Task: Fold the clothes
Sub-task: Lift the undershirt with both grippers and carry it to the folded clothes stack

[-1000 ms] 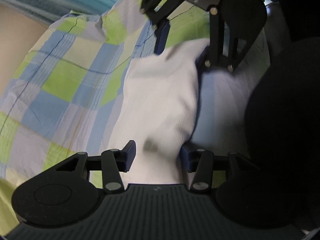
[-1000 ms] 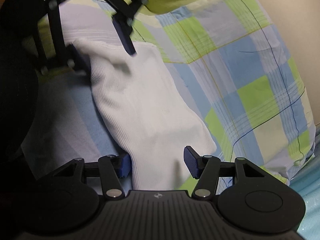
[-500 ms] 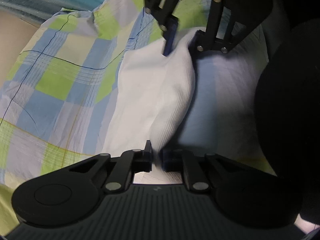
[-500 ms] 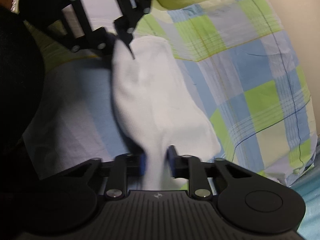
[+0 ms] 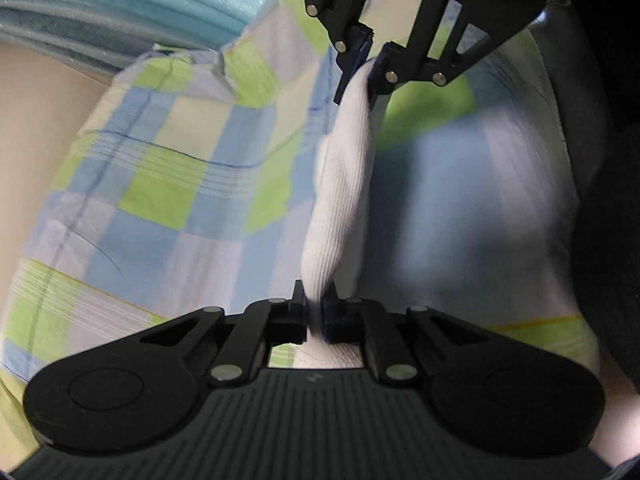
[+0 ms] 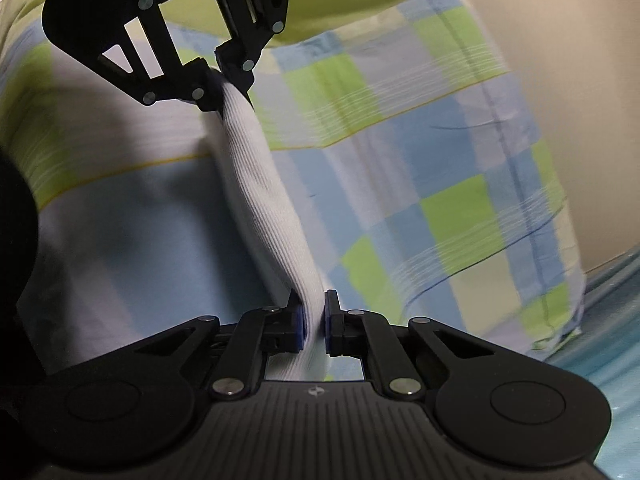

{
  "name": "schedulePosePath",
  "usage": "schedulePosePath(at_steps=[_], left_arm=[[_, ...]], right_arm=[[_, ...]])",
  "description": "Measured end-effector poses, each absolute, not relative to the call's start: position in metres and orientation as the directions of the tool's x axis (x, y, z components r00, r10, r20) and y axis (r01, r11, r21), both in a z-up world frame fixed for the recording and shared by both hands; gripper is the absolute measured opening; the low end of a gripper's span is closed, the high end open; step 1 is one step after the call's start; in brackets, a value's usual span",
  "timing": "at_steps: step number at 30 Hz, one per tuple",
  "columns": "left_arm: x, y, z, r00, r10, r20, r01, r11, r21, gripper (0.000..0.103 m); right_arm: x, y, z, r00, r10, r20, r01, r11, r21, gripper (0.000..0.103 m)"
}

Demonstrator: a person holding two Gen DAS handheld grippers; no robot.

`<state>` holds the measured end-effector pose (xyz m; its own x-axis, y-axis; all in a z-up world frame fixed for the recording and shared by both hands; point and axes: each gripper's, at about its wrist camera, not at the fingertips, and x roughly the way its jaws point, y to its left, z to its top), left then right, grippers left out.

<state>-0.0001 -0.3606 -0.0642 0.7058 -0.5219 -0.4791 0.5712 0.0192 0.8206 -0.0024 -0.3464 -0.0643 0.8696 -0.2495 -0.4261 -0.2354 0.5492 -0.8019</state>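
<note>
Left wrist view: left gripper (image 5: 316,314) and right gripper (image 5: 370,66) each pinch an end of the white sock (image 5: 340,184), stretching it taut above the checked sheet (image 5: 160,168), likely for folding

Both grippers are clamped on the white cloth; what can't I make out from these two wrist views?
- White ribbed cloth: its ends sit behind the left gripper and right gripper.
- Checked blue-green sheet: motion-blurred in the left wrist view.
- Dark mass: cut off by the right wrist view's edge, unidentifiable.
</note>
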Motion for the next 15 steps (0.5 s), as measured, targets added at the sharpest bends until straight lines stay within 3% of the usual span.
schedulePosePath(at_steps=[15], left_arm=[[-0.032,-0.397,0.006,0.656,-0.68,-0.328,0.448,0.002,0.894,0.006]], right_arm=[[-0.051,-0.37,0.003,0.863,-0.403,-0.304,-0.045,0.538,-0.842,0.006]])
